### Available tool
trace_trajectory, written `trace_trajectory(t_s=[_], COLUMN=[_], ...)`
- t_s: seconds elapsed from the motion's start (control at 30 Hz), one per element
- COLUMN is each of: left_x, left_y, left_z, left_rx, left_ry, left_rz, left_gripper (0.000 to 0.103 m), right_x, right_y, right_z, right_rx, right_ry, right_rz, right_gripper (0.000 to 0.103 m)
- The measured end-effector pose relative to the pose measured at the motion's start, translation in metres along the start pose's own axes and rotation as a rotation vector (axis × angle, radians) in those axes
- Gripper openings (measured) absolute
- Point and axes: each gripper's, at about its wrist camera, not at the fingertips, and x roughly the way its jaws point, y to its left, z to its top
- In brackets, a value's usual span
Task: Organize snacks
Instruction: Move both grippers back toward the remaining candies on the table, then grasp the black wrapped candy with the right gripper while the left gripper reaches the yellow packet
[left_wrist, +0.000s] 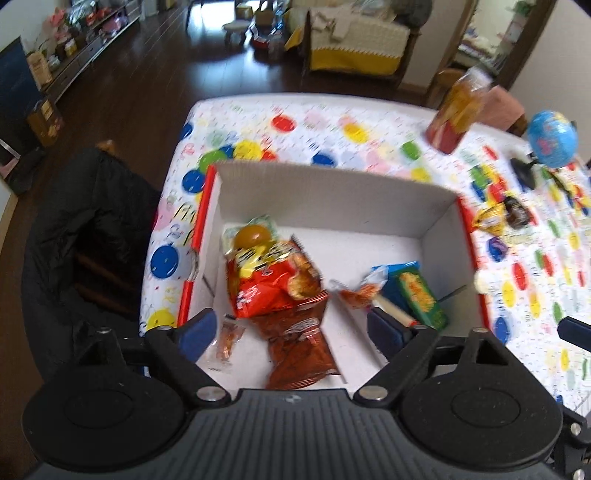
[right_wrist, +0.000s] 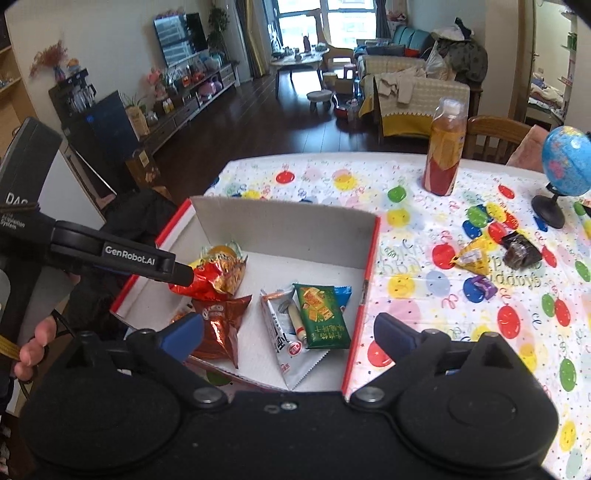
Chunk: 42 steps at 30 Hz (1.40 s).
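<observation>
Right wrist view: right gripper (right_wrist: 290, 338) spread wide above the box (right_wrist: 280, 225), nothing between the blue pads — inside the box a red chip bag (right_wrist: 216, 278), a green cracker pack (right_wrist: 321, 317) and a white pouch (right_wrist: 286, 343). Left wrist view: left gripper (left_wrist: 291, 334) likewise spread and empty over the box. Outside the box to the right, on the dotted tablecloth (right_wrist: 424, 295) — a bottle (right_wrist: 443, 155), a globe (right_wrist: 567, 166), a yellow triangular snack (right_wrist: 472, 254).

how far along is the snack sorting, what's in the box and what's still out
Mostly done: the white cardboard box with red edges already holds red chip bags, a green cracker packet and small sachets. Nothing is in hand: the left gripper and right gripper are both open and empty. Still out on the balloon-print tablecloth: a yellow triangular packet and a dark wrapped snack.
</observation>
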Motion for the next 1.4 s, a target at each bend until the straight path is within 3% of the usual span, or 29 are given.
trace_trajectory(t_s=[0.03, 0.33, 0.63, 0.87, 1.1, 1.4], left_x=[-0.005, -0.037, -0.043, -0.025, 0.003, 0.05], left_y=[-0.002, -0.039, -0.094, -0.154, -0.218, -0.28], left_z=[-0.001, -0.007, -0.002, 0.004, 0.015, 0.037], left_rx=[0.003, 0.066, 0.1, 0.128, 0.153, 0.105], left_ry=[-0.018, -0.109, -0.141, -0.132, -0.121, -0.118], left_rz=[-0.013, -0.091, -0.12, -0.095, -0.063, -0.012], left_gripper=[0.101, 0.101, 0.101, 0.101, 0.101, 0.101], right_x=[-0.005, -0.047, -0.073, -0.071, -0.068, -0.041], right_y=[-0.001, -0.023, -0.079, -0.143, -0.216, -0.299], right_z=[0.0, -0.002, -0.01, -0.015, -0.013, 0.011], right_rx=[0.002, 0.03, 0.072, 0.115, 0.125, 0.098], right_ry=[-0.01, -0.097, -0.155, -0.08, -0.083, -0.064], right_rz=[-0.003, -0.022, -0.107, -0.12, -0.199, -0.218], right_gripper=[0.102, 0.103, 0.103, 0.103, 0.102, 0.099])
